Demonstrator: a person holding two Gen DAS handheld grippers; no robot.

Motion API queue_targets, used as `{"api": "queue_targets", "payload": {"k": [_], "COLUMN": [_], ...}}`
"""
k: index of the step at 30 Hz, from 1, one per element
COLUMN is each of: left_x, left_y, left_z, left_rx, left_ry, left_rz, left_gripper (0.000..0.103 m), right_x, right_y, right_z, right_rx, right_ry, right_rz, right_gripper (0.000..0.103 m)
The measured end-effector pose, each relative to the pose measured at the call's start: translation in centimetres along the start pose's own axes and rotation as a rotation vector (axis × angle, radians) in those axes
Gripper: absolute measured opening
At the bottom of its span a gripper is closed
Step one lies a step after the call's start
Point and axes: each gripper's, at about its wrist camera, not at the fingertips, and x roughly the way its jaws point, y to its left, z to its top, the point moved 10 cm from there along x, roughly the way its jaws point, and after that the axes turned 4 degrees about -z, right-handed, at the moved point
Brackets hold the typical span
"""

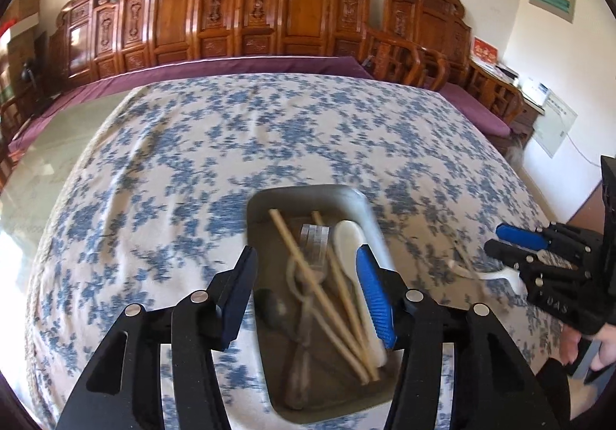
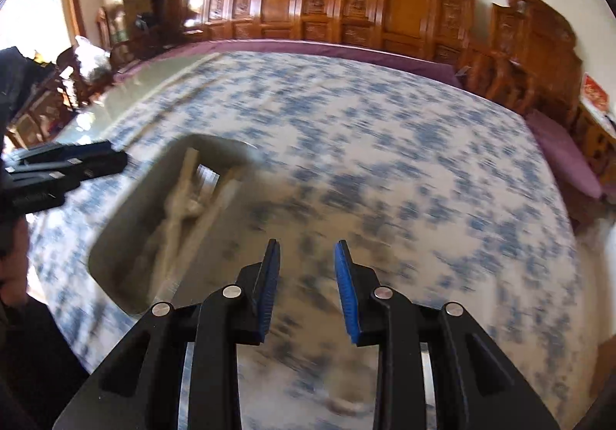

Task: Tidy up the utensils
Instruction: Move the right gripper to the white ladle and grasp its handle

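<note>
Hovering above a grey tray (image 1: 265, 206) on a blue-flowered tablecloth (image 1: 154, 168), the left gripper (image 1: 308, 276) stands open and empty; chopsticks (image 1: 308, 276), a fork (image 1: 315, 249), a dark spoon (image 1: 269, 308) and a white spoon (image 1: 348, 237) lie inside the tray. Just right of it, the right gripper (image 2: 306, 260) shows parted jaws with nothing between them, beside another white utensil (image 1: 489, 274) on the cloth

Both wrist views downward over tray (image 1: 308, 199)
</note>
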Motion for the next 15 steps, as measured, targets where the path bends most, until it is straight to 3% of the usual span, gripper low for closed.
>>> {"api": "queue_targets", "payload": {"k": [7,15], "left_x": [1.0,1.8], "left_y": [-3.7,-6.5], "left_z": [-0.7,-1.6], "left_rx": [0.042,0.086], "left_ry": [0.019,0.032], "left_rz": [-0.037,-0.051], "left_gripper": [0.051,0.051], "right_x": [1.4,3.8], "right_y": [-5.3,-5.9], "right_z": [-3.5,-6.5], "right_rx": [-0.023,-0.083], "right_ry": [0.077,0.205], "right_rz": [-0.070,-0.007], "right_gripper": [0.032,0.032]}}
